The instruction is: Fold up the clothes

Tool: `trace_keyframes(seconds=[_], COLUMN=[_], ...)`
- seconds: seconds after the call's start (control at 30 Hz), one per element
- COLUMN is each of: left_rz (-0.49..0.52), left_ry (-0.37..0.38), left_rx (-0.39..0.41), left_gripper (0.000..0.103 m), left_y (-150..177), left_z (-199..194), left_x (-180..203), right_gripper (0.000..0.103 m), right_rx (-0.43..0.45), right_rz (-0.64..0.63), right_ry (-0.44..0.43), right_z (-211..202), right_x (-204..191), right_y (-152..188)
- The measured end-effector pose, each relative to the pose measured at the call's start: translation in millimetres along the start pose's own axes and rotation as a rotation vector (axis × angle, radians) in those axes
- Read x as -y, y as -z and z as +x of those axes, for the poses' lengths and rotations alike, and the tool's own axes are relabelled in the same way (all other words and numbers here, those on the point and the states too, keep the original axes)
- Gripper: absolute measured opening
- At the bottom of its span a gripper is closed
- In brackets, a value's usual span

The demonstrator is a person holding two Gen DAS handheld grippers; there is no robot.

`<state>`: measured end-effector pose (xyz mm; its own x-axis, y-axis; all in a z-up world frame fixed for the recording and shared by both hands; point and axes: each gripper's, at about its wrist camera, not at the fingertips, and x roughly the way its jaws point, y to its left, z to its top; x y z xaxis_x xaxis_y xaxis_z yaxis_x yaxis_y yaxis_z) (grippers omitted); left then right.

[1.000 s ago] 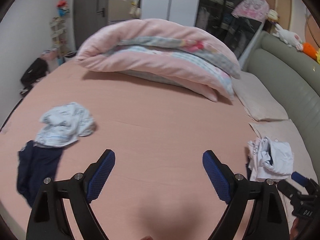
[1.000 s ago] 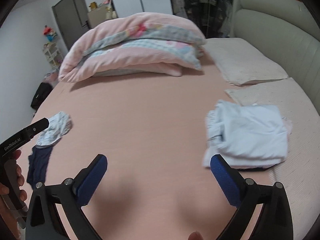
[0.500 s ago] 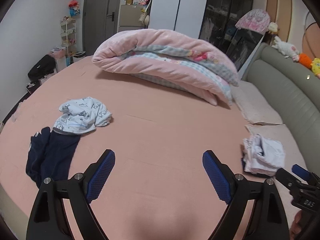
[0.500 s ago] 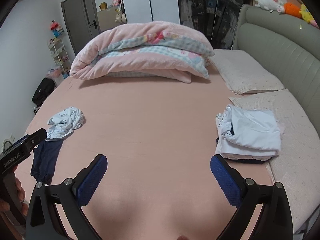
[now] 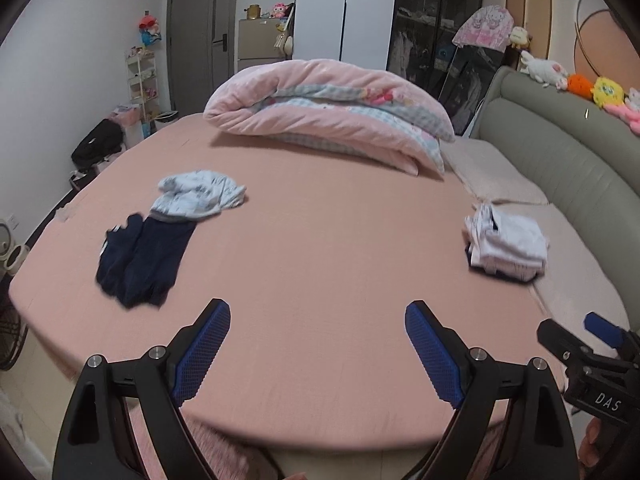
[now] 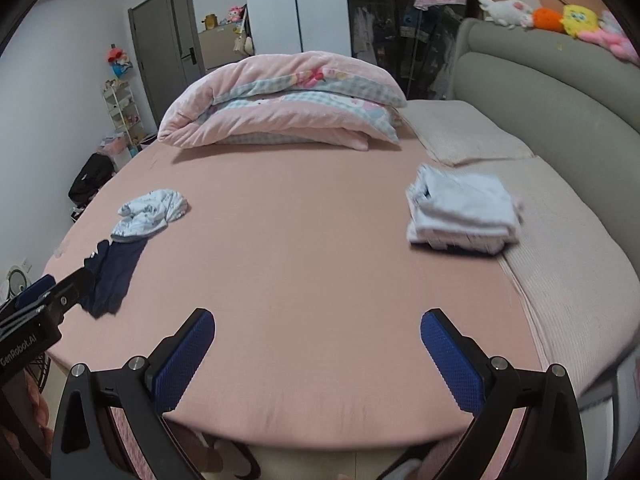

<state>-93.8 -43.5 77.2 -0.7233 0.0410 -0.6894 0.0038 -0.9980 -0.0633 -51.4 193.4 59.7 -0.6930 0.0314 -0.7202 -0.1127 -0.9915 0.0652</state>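
The left wrist view catches the tip of the right gripper (image 5: 600, 330) at its lower right edge, with a fingertip of the hand below it; the right wrist view shows instead part of the left gripper (image 6: 44, 296) at its left edge. The right view also shows more of the pale blanket (image 6: 580, 280) along the bed's right side.

Both grippers hang above the near edge of the bed (image 5: 320, 260), jaws spread wide and holding nothing. From the left gripper (image 5: 318, 322), the dark navy garment (image 5: 140, 256) lies flat, far and to the left, and the crumpled white patterned garment (image 5: 196, 198) touches its far end. The folded pile of white clothes (image 6: 460, 212) sits far right of the right gripper (image 6: 318, 330), at the blanket's edge; something dark seems to lie under it, though blur makes that uncertain.

A folded pink quilt (image 5: 328, 112) rests at the far side of the pink sheet. A grey padded headboard (image 6: 540, 112) carrying plush toys (image 6: 560, 16) curves along the right, and a door (image 5: 192, 36) and dark wardrobe (image 5: 432, 28) stand beyond.
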Motion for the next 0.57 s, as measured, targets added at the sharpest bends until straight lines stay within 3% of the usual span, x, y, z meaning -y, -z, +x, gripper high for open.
trace_keyframes(seconds=[0.2,0.57], left_rz=[-0.032,-0.028], left_ry=[0.011,0.010], left_rx=[-0.038,-0.025], left_gripper=[0.090,0.090], left_y=[39,65], left_z=[-11,-22], left_x=[-2,3], right_gripper=[0.103,0.103], right_rx=[0.000,0.004], right_rz=[-0.008,0.019], right_ry=[0.037,0.032], right_z=[-26,-39], right_x=[-6,4], right_y=[47,67])
